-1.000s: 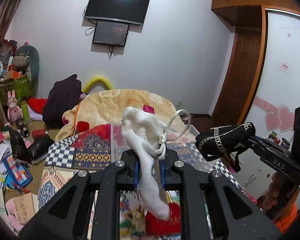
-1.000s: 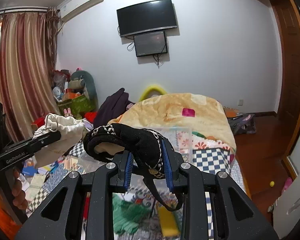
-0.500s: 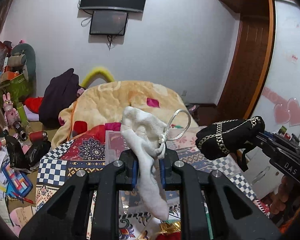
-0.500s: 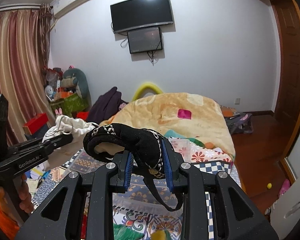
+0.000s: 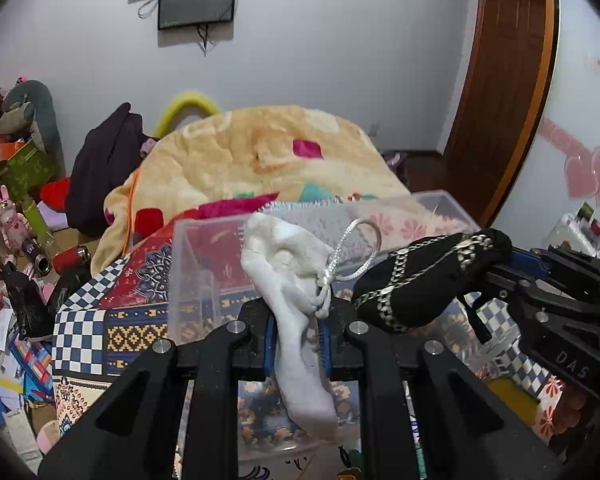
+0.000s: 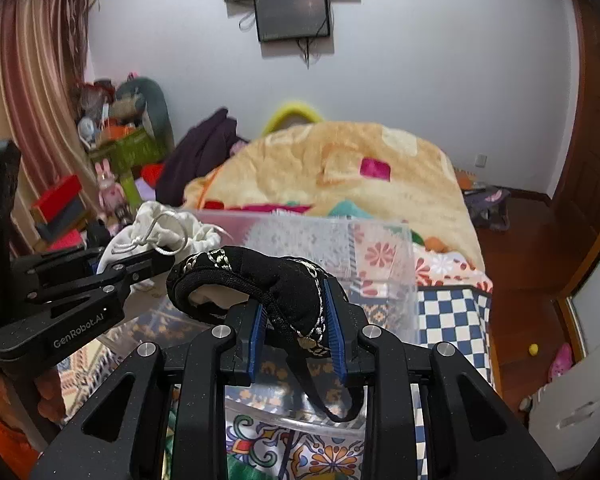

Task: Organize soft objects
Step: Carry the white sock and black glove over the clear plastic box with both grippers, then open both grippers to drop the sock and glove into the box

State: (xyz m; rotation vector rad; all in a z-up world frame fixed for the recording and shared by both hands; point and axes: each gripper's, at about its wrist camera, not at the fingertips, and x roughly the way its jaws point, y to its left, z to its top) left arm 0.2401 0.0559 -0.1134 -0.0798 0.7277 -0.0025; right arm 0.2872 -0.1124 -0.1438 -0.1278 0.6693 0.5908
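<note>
My left gripper [image 5: 298,336] is shut on a white drawstring pouch [image 5: 288,272] with a silver cord loop; the pouch hangs over a clear plastic bin [image 5: 188,264]. My right gripper [image 6: 296,332] is shut on a black pouch with gold trim [image 6: 260,280], also over the clear bin [image 6: 380,264]. In the left wrist view the black pouch [image 5: 420,280] is just right of the white one. In the right wrist view the white pouch [image 6: 160,232] sits at the left in the other gripper.
The bin stands on a bed with a patterned checkered cover [image 5: 80,328] and a yellow blanket [image 5: 260,160]. Clutter and toys [image 5: 16,220] crowd the floor at left. A wooden door [image 5: 500,80] is at right.
Both grippers have tilted down and moved forward, bringing both pouches close over the clear bin. Each still holds its pouch.
</note>
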